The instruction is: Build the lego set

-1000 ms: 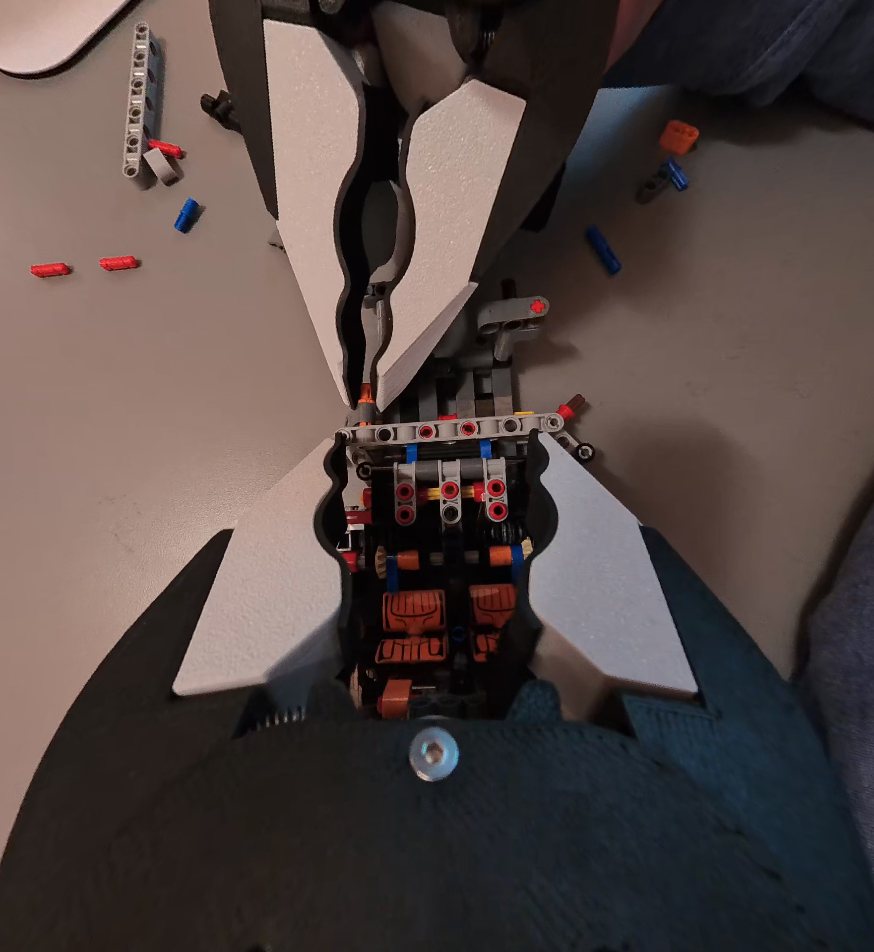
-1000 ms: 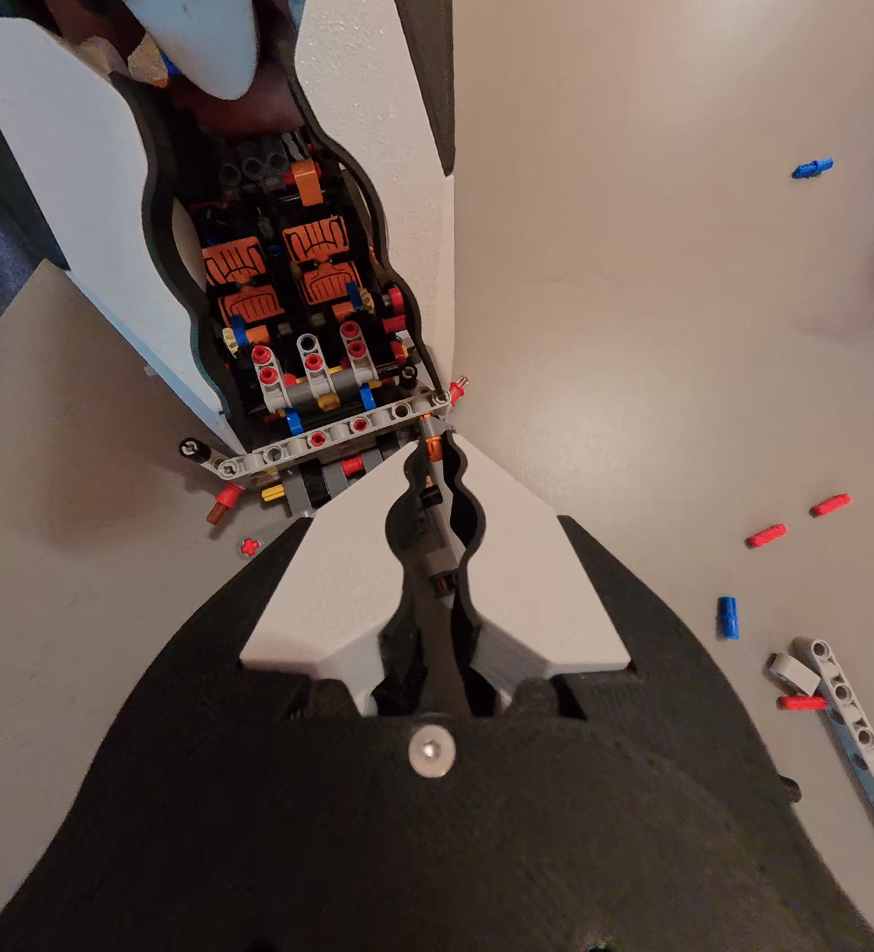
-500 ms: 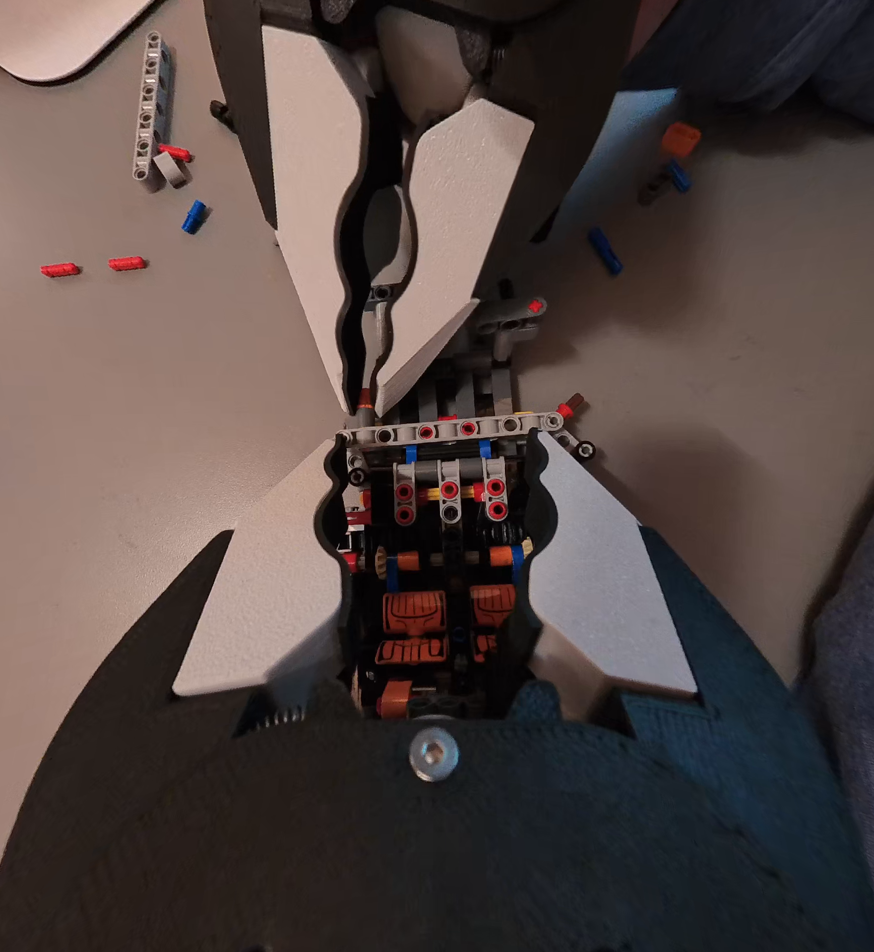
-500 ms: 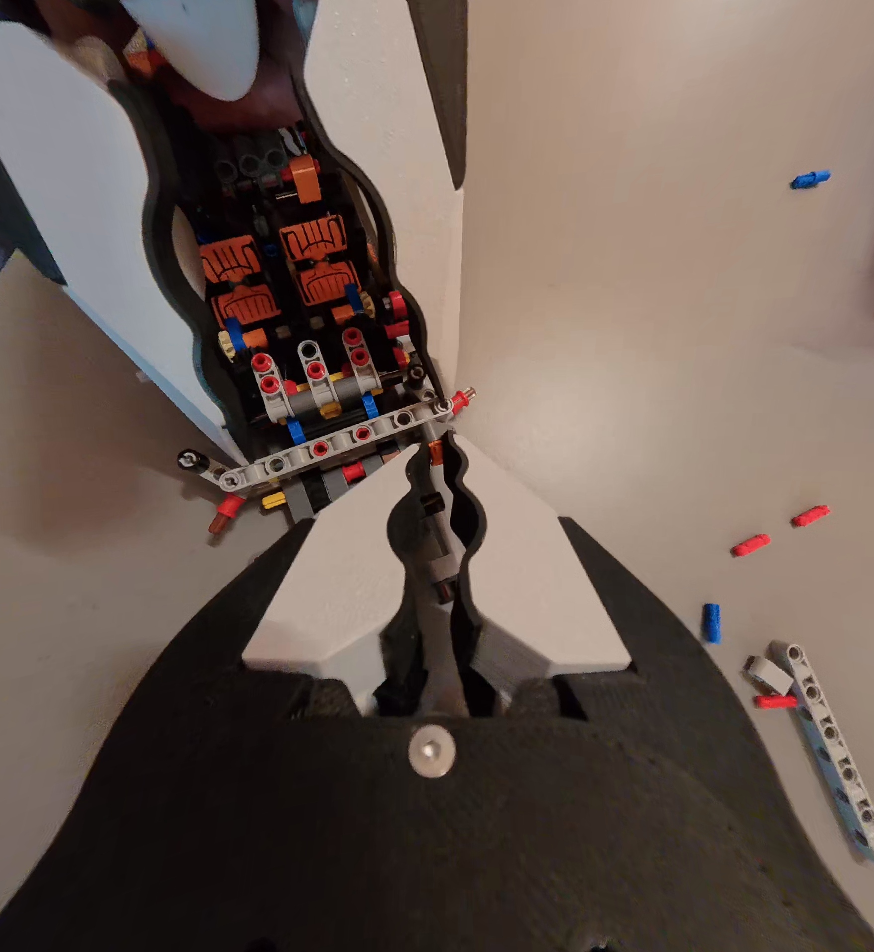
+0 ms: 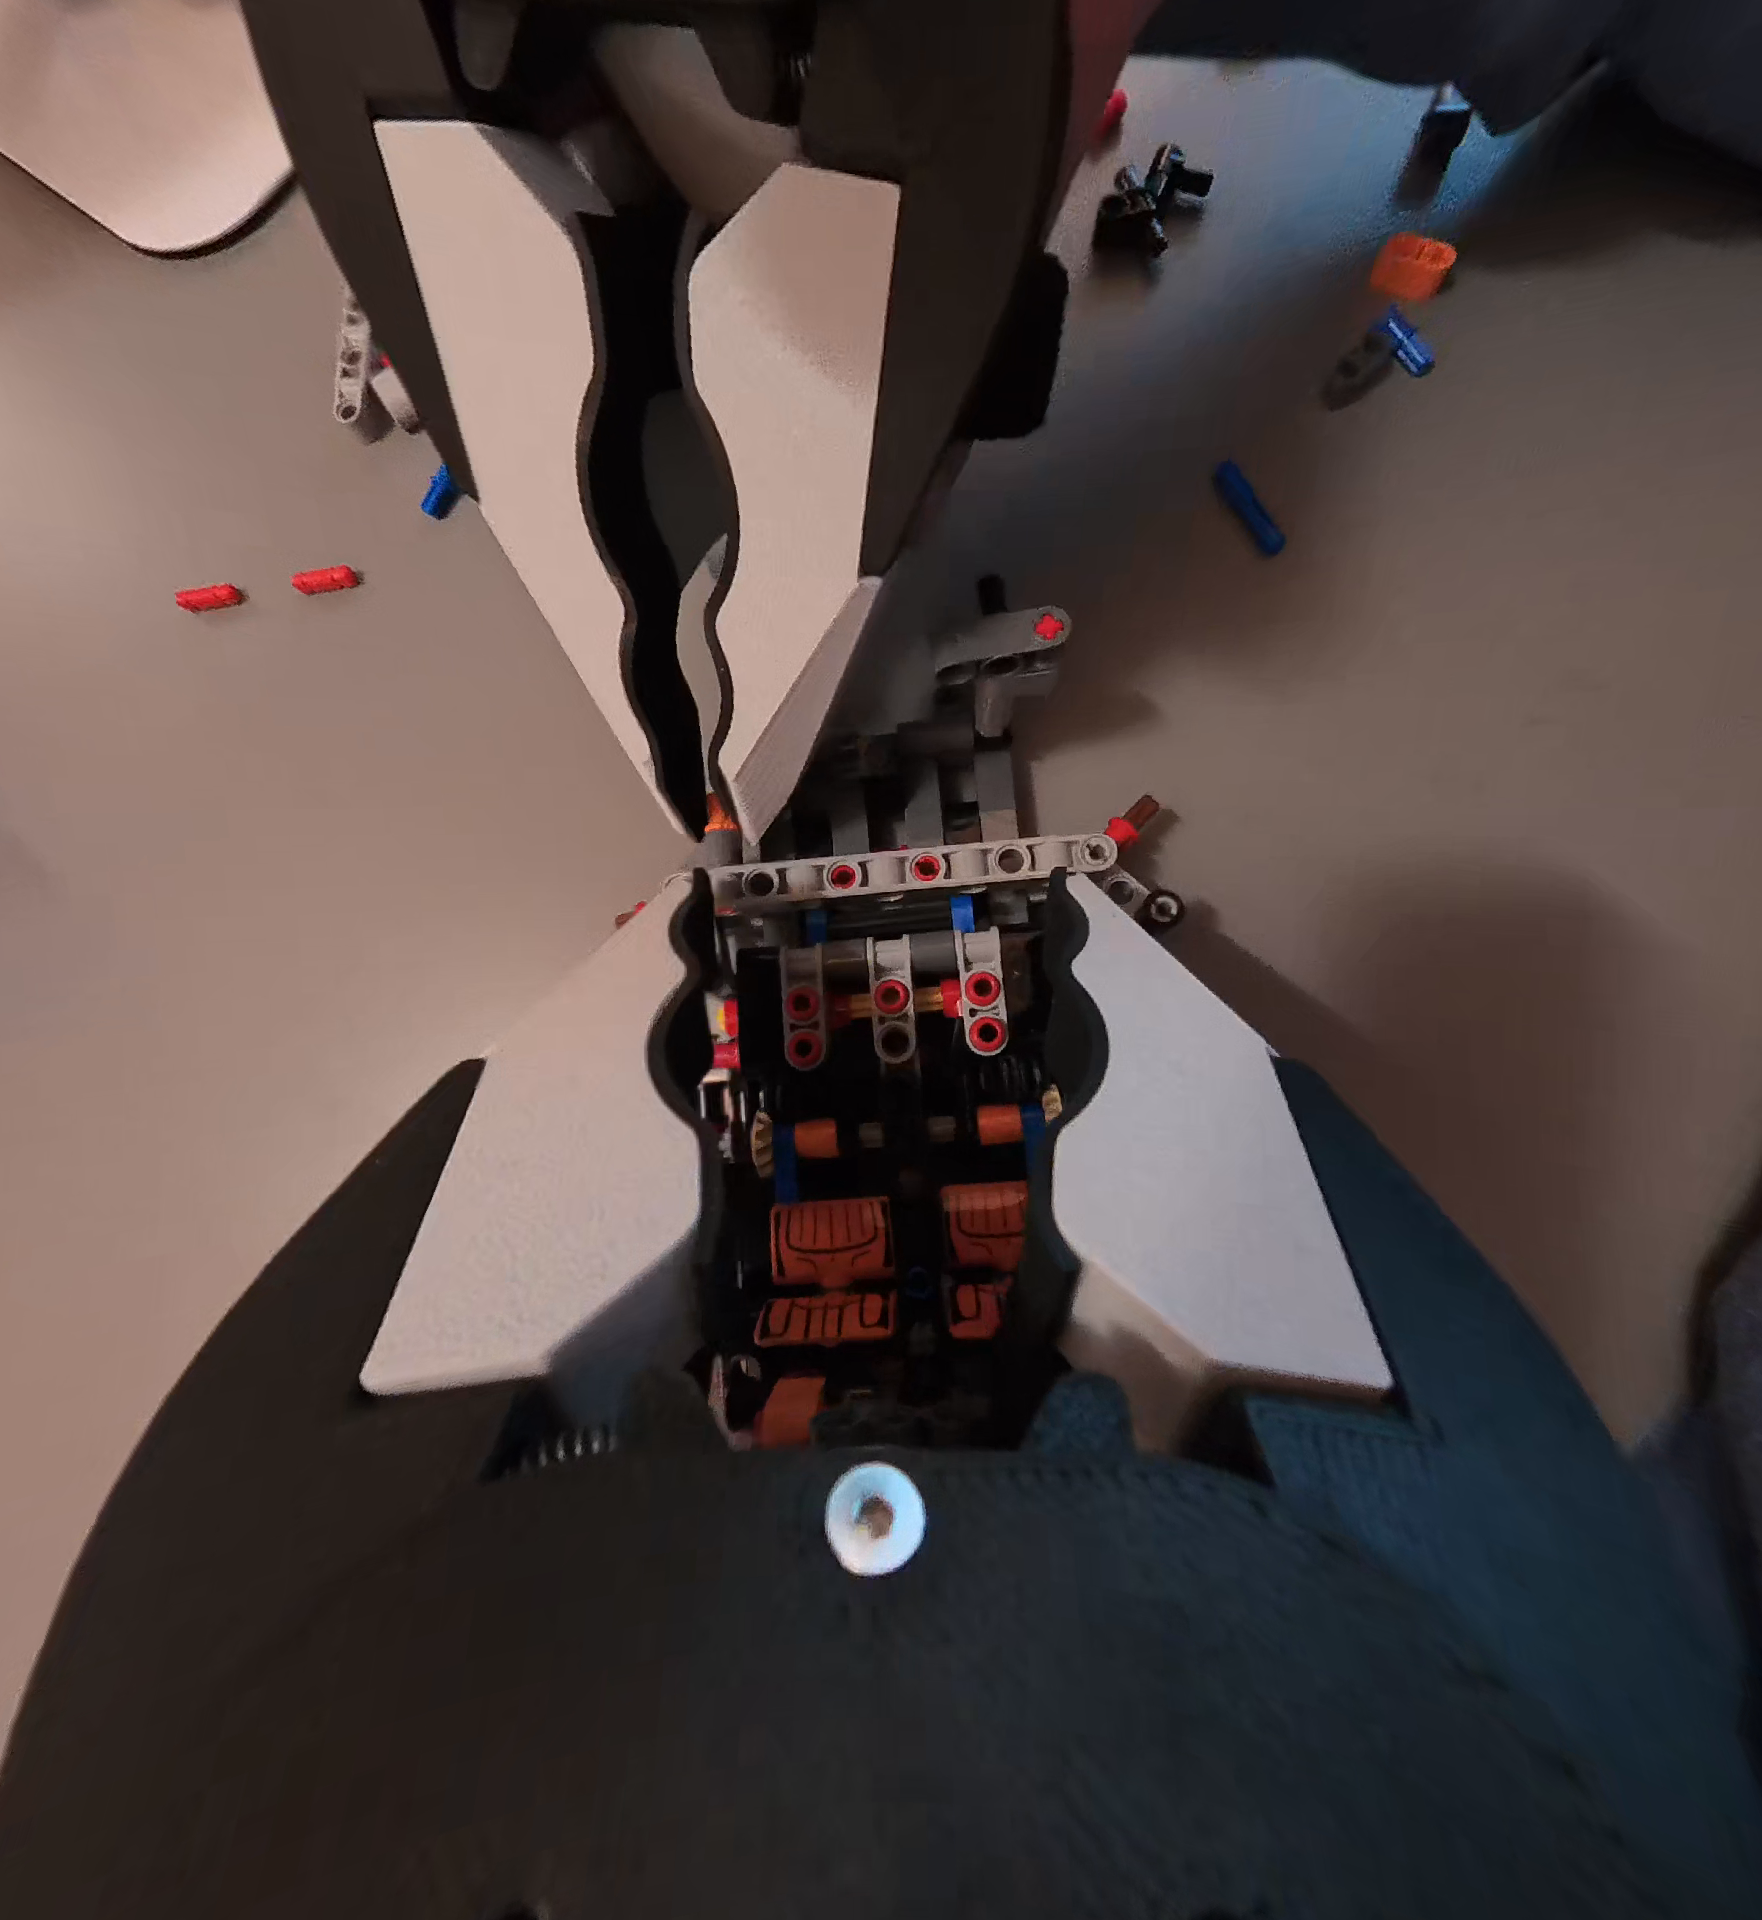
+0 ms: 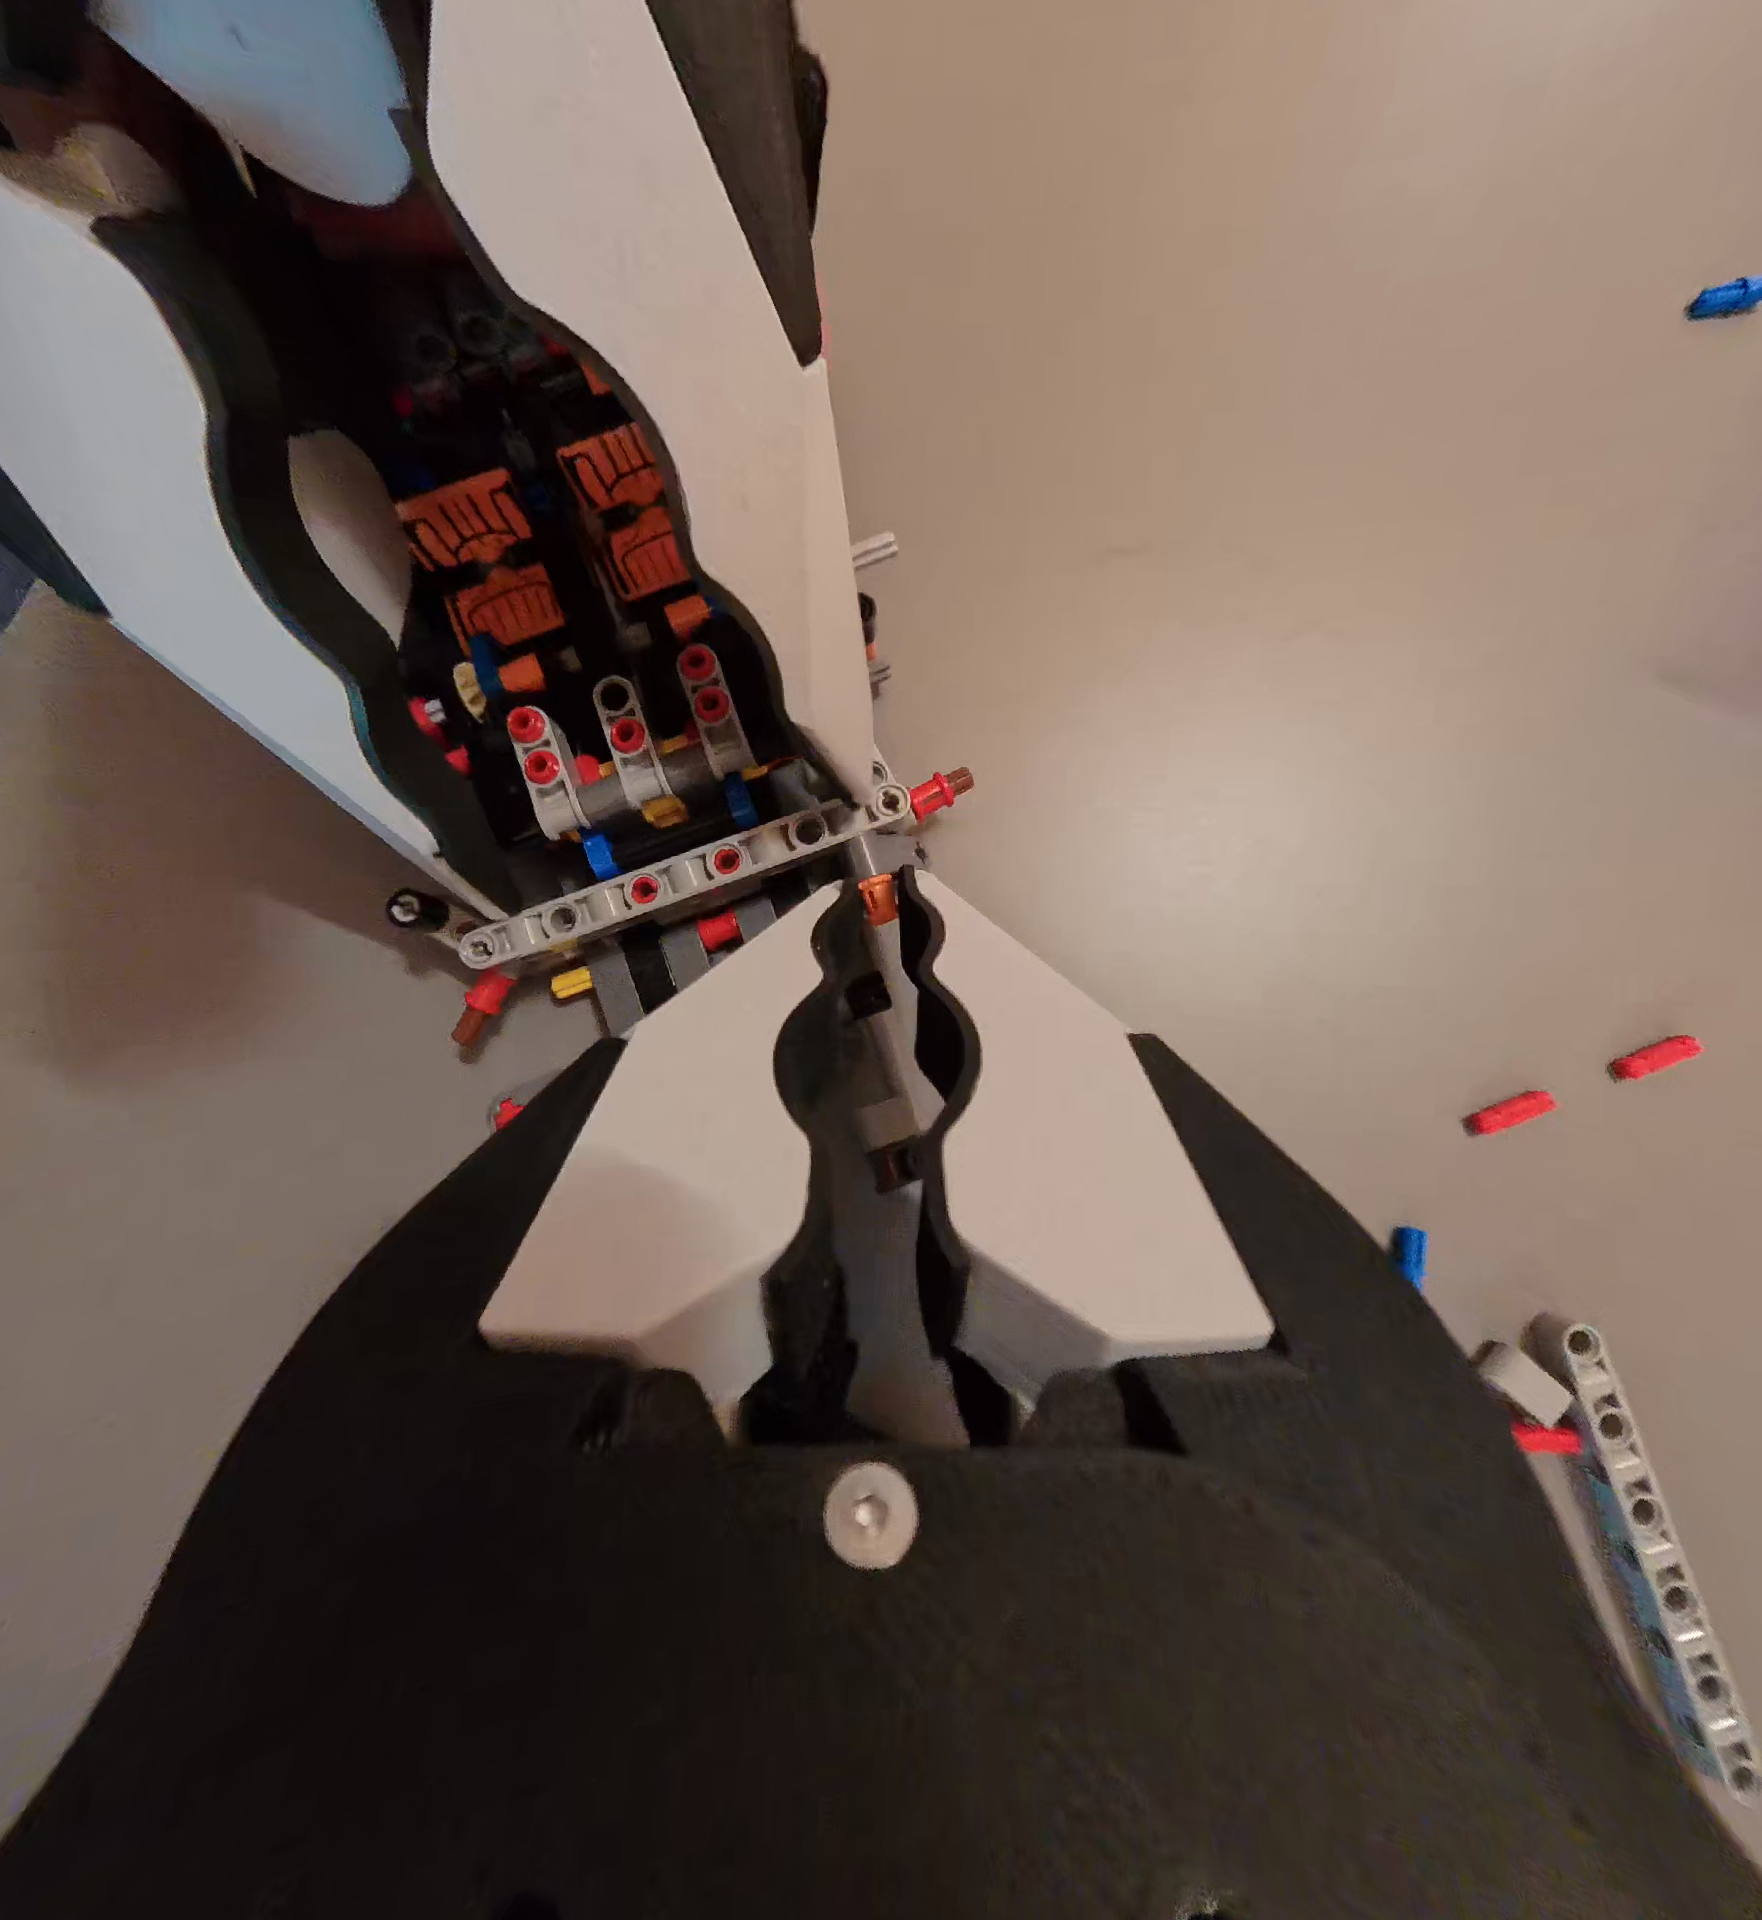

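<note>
Left wrist view first: the lego model (image 5: 887, 1049), a black frame with orange seats, red pins and a long grey beam across its front, sits clamped between the two white fingers of the left gripper (image 5: 882, 894), its far end reaching out past the fingertips over the beige table (image 5: 1479, 935). Right at the corner of that grey beam the right gripper (image 5: 705, 821) meets it tip to tip, its fingers closed on a slim grey lego piece (image 6: 882, 1049) with an orange collar at the front end, which touches the beam's end. From the right wrist view the same piece runs back between the right gripper (image 6: 882, 894) and its wavy inner edges. Farther out beside the right tongs lie two red pins (image 6: 1509, 1112), a blue pin (image 6: 1409, 1252) and a loose grey beam (image 6: 1656, 1558); beyond the left tongs, another blue pin (image 5: 1248, 507) and an orange connector (image 5: 1412, 265).
</note>
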`<action>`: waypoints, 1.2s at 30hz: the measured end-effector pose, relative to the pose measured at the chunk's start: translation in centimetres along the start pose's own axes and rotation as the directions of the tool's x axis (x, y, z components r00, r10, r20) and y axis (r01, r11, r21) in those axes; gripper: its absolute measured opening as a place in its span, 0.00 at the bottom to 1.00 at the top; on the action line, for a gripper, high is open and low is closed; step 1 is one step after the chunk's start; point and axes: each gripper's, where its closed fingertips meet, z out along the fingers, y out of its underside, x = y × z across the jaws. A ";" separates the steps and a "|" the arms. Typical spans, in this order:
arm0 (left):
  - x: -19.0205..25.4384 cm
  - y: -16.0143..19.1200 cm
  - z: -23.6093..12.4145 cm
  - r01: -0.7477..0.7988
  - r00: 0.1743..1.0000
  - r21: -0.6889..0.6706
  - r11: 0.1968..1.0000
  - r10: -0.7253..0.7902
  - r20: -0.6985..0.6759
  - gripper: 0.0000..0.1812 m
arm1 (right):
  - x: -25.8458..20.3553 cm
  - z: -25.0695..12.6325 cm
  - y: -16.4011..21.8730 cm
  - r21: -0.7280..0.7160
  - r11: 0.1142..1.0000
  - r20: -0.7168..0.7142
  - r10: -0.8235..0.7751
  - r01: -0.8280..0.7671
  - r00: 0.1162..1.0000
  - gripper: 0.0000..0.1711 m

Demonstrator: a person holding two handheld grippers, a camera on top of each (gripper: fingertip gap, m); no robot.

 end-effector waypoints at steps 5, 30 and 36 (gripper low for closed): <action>-0.1 -0.3 -0.5 -0.010 0.999 0.001 1.000 0.010 0.035 0.37 | 0.0 -0.4 0.1 -0.006 0.999 0.054 0.032 -0.032 0.998 0.16; 0.9 2.9 -1.3 0.016 1.000 -0.119 0.993 -0.013 0.028 0.55 | -1.8 0.4 0.4 0.039 0.999 0.223 0.014 -0.023 0.975 0.21; 0.8 3.5 -1.1 0.075 0.996 -0.154 0.985 -0.082 -0.041 0.57 | -1.9 0.7 1.4 0.000 0.999 0.222 0.040 -0.041 0.974 0.19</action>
